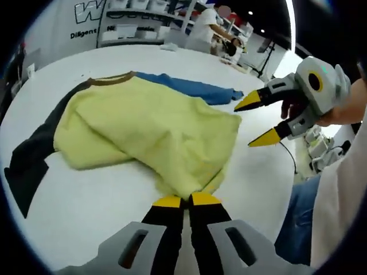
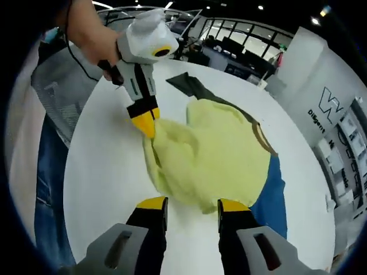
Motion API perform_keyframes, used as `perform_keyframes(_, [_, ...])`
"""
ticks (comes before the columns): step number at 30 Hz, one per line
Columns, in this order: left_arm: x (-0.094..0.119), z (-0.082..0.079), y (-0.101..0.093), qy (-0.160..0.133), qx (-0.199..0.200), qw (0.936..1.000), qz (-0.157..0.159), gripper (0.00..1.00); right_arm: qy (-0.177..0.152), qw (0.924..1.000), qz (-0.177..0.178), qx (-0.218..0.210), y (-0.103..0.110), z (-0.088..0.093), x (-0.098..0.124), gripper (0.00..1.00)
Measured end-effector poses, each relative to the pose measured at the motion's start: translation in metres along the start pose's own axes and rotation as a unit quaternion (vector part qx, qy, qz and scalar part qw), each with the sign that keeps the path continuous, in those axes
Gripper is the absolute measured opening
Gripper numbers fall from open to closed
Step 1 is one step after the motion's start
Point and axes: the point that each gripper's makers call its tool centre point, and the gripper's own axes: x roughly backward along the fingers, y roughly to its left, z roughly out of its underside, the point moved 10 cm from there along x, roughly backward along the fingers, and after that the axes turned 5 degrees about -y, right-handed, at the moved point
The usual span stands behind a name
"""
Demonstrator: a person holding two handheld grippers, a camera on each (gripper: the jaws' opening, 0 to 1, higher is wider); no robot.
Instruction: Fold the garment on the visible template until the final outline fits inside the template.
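Left gripper view, left tongs (image 1: pixel 186 200) pinched on yellow garment (image 1: pixel 155 129), dark sleeve (image 1: pixel 28 163) seen on bench (image 1: pixel 86 206), right tongs (image 2: pixel 193 204) spread, held over hem.

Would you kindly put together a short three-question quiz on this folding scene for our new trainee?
1. True or false: the left tool is shut on the yellow garment.
2. Which sleeve lies nearest the right tool? A) black B) blue C) red
3. Fill in: the right tool's jaws are ____.

Key: 1 true, it pinches the garment's hem. 2 B, the blue sleeve; the black sleeve lies on the far side. 3 open, holding nothing.
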Motion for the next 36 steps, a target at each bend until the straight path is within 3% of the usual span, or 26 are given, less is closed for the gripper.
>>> perform_keyframes(4, [0.003,-0.018,-0.004,-0.062,0.028,0.9971,0.034,0.03,-0.024,0.9993,-0.024,0.015,0.008,-0.018,-0.011,0.29])
perform_keyframes(11, [0.002,-0.048,-0.007,-0.150,0.102,0.9804,0.078,0.03,-0.043,0.9976,-0.034,0.041,0.009,-0.041,-0.033,0.27])
perform_keyframes(18, [0.001,-0.064,-0.001,-0.177,0.139,0.9705,0.086,0.03,-0.029,0.9990,-0.016,0.029,-0.004,-0.043,-0.044,0.21])
perform_keyframes(20, [0.000,-0.068,-0.001,-0.186,0.141,0.9688,0.084,0.03,-0.033,0.9981,0.034,0.041,-0.013,-0.048,-0.034,0.17])
perform_keyframes(22, [-0.001,-0.072,0.002,-0.191,0.154,0.9662,0.081,0.03,-0.058,0.9968,0.050,0.023,-0.015,-0.055,-0.023,0.14])
perform_keyframes(26, [-0.005,-0.078,0.005,-0.200,0.179,0.9600,0.080,0.03,-0.065,0.9971,0.037,0.010,-0.006,-0.054,-0.015,0.17])
perform_keyframes(29, [-0.009,-0.082,0.003,-0.200,0.185,0.9586,0.083,0.03,-0.053,0.9977,0.037,0.021,-0.001,-0.049,-0.022,0.22])
perform_keyframes(31, [-0.011,-0.084,0.002,-0.196,0.178,0.9611,0.078,0.03,-0.055,0.9955,0.074,0.021,-0.008,-0.053,-0.016,0.16])
perform_keyframes(33, [-0.012,-0.087,0.003,-0.193,0.178,0.9620,0.073,0.03,-0.089,0.9904,0.102,0.027,-0.016,-0.063,-0.007,0.09])
perform_keyframes(36, [-0.012,-0.090,0.005,-0.197,0.185,0.9601,0.071,0.03,-0.079,0.9933,0.083,0.014,-0.016,-0.060,-0.011,0.11])
